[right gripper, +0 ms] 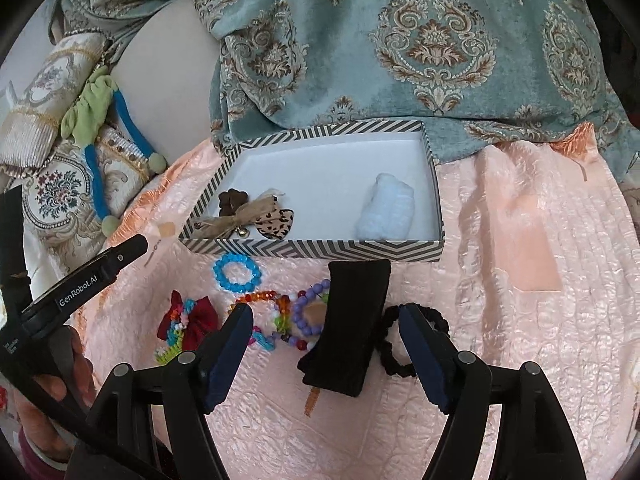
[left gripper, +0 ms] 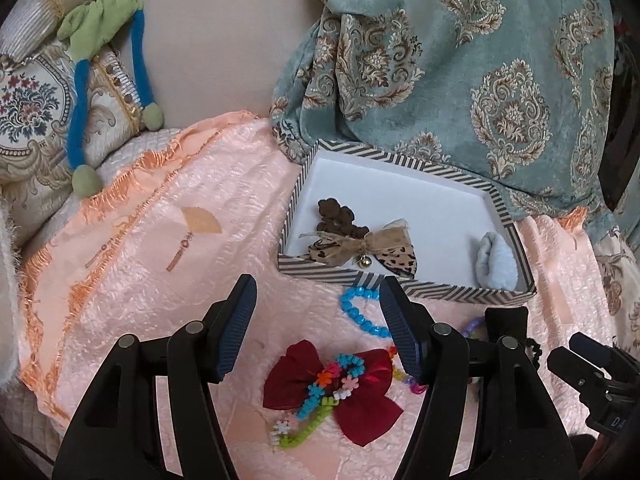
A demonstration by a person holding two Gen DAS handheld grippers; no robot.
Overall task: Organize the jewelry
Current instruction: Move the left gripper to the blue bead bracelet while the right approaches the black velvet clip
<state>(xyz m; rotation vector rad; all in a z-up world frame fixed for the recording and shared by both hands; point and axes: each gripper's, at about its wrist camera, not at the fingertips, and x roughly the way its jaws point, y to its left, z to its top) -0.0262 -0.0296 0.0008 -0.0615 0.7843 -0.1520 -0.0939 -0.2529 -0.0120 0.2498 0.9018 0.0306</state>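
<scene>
A chevron-striped box [left gripper: 404, 284] [right gripper: 312, 249] on the pink blanket holds a brown clip [left gripper: 336, 218], a leopard bow with a bell [left gripper: 360, 246] [right gripper: 248, 218] and a pale blue scrunchie [left gripper: 496, 260] [right gripper: 386, 208]. In front of it lie a blue bead bracelet [left gripper: 356, 312] [right gripper: 238, 272], a dark red bow [left gripper: 332, 388] [right gripper: 192, 320] under a colourful bead string, other bead bracelets [right gripper: 280, 312], a black velvet pad [right gripper: 348, 324] and a black scrunchie [right gripper: 394, 344]. My left gripper [left gripper: 316, 320] is open above the red bow. My right gripper [right gripper: 326, 344] is open around the black pad.
A teal damask curtain [left gripper: 460, 60] [right gripper: 400, 40] hangs behind the box. Embroidered cushions [left gripper: 36, 112] and a green-and-blue fabric toy [left gripper: 104, 40] [right gripper: 96, 120] lie at the left. The pink blanket [left gripper: 160, 240] [right gripper: 520, 280] spreads left and right.
</scene>
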